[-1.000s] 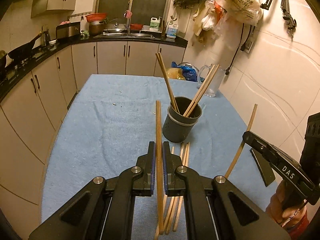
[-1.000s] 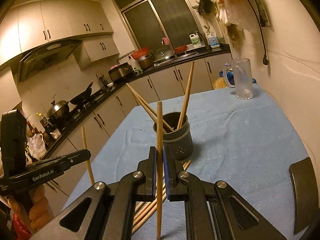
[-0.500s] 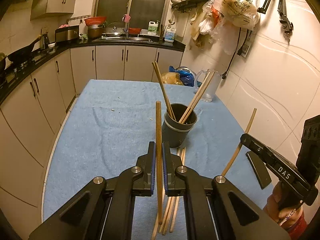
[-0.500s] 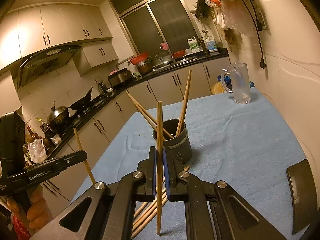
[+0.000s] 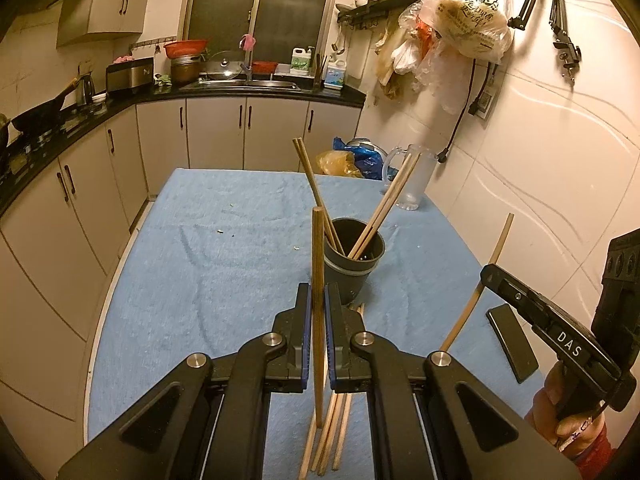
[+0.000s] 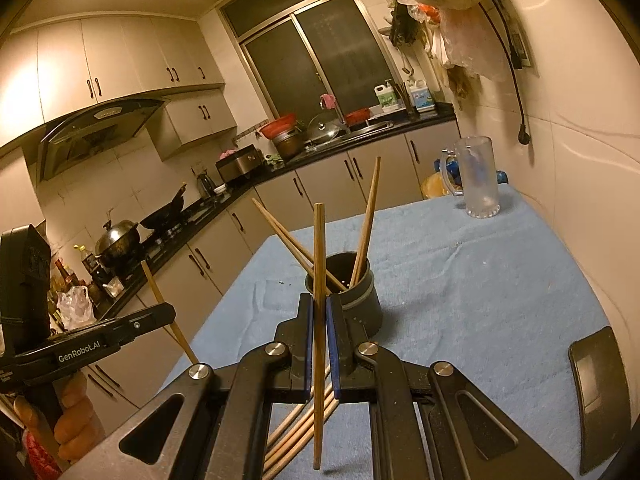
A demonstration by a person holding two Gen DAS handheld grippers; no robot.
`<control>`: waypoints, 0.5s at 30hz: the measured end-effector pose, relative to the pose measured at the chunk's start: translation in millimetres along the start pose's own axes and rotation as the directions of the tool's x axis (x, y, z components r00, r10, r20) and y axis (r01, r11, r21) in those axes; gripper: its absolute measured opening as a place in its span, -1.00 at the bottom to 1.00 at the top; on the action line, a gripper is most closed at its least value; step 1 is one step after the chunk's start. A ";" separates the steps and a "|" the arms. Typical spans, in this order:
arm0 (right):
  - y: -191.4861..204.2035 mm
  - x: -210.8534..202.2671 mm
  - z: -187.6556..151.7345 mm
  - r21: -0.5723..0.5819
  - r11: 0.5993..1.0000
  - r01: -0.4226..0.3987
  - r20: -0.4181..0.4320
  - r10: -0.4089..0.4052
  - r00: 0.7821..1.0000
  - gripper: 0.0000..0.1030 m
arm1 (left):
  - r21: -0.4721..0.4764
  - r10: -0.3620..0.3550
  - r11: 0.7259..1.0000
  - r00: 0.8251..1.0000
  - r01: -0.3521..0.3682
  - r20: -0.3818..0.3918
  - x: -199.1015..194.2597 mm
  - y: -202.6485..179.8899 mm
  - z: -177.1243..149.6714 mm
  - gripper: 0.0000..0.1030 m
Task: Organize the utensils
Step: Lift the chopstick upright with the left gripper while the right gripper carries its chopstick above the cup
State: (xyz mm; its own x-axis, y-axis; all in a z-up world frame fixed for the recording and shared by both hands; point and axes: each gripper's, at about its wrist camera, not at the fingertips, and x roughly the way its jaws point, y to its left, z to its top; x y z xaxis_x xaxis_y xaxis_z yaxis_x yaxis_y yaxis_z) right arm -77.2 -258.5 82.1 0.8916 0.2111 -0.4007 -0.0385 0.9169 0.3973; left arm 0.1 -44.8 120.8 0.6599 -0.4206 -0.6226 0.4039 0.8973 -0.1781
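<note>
My left gripper (image 5: 318,294) is shut on a wooden chopstick (image 5: 318,248) that stands nearly upright between its pads. Just beyond it stands the dark round cup (image 5: 354,268) with several chopsticks leaning in it. Loose chopsticks (image 5: 332,432) lie on the blue cloth below. In the right wrist view my right gripper (image 6: 319,302) is shut on another upright chopstick (image 6: 319,248), close in front of the same cup (image 6: 354,300). Each gripper also shows at the edge of the other's view: the right gripper (image 5: 490,276) and the left gripper (image 6: 168,312).
A glass mug (image 6: 478,178) stands at the table's far right corner by the tiled wall. A flat black object (image 5: 512,344) lies on the blue cloth (image 5: 224,264) at the right. Cabinets and a counter run along the left.
Both grippers stay shut on their chopsticks. The cup looks slightly smaller and farther off in both views; nothing on the table has moved.
</note>
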 end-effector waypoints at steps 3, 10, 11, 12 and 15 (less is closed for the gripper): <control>-1.0 -0.9 3.4 0.001 1.000 -0.003 0.008 0.003 1.000 -0.86 | 0.002 -0.003 1.000 1.000 0.003 0.000 0.4 -1.6 2.9 -0.89; -1.9 -4.9 12.1 0.000 1.000 -0.005 0.031 0.005 1.000 -0.86 | 0.017 -0.004 1.000 1.000 0.004 0.013 -2.3 -7.1 9.7 -0.89; -1.9 -5.5 13.3 0.000 1.000 -0.005 0.034 0.005 0.999 -0.86 | 0.019 -0.004 1.000 1.000 0.004 0.015 -2.4 -7.8 11.0 -0.89; -2.0 -6.0 14.6 0.000 1.000 -0.003 0.038 0.003 0.999 -0.86 | 0.022 -0.004 1.000 1.000 0.003 0.017 -2.6 -8.5 12.4 -0.89; -2.4 -6.9 17.8 -0.001 1.000 -0.001 0.046 0.001 0.999 -0.86 | 0.025 -0.005 1.000 1.000 0.005 0.020 -3.2 -9.8 16.6 -0.89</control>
State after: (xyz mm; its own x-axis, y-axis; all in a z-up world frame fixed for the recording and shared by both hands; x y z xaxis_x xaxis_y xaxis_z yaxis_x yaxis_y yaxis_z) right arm -75.2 -268.3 98.6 0.9114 0.1964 -0.3615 -0.0400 0.9168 0.3973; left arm 4.6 -54.5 137.2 0.6703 -0.4281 -0.6062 0.4228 0.8916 -0.1620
